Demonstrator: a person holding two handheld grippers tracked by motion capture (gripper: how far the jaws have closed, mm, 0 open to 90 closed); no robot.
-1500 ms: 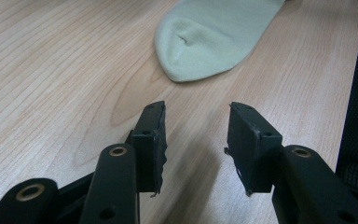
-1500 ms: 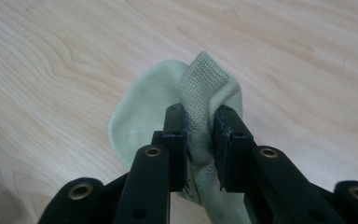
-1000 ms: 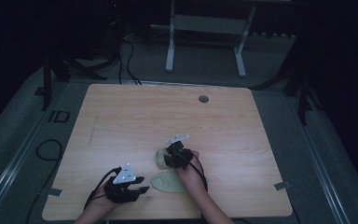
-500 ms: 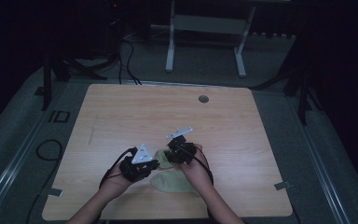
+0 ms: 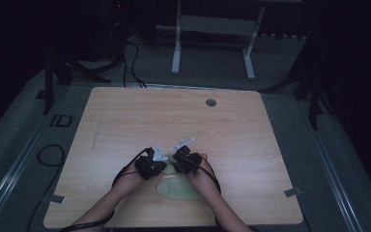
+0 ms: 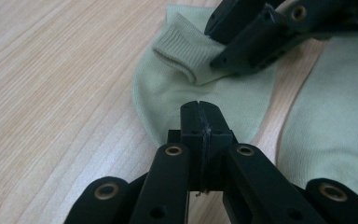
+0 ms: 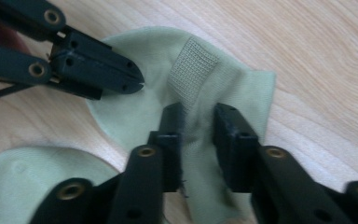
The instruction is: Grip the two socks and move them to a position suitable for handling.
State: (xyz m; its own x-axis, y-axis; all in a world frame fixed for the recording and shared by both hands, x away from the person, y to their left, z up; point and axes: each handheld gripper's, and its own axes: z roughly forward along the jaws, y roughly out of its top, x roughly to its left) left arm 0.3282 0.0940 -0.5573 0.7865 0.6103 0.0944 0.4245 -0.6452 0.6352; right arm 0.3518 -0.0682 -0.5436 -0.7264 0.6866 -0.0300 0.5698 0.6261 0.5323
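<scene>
Two grippers over the pale green sock (image 7: 135,116): left gripper (image 6: 199,122) fingers together, right gripper (image 7: 199,119) fingers narrowing astride a half-hidden fold.

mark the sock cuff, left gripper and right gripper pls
sock cuff (image 6: 182,49), left gripper view, on the ribbed band.
left gripper (image 6: 200,112), left gripper view, between its fingertips.
right gripper (image 7: 199,114), right gripper view, between its fingertips.

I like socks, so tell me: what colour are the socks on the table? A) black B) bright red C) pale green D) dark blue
C: the sock under the right gripper is pale green, and so is the second sock beside it.
</scene>
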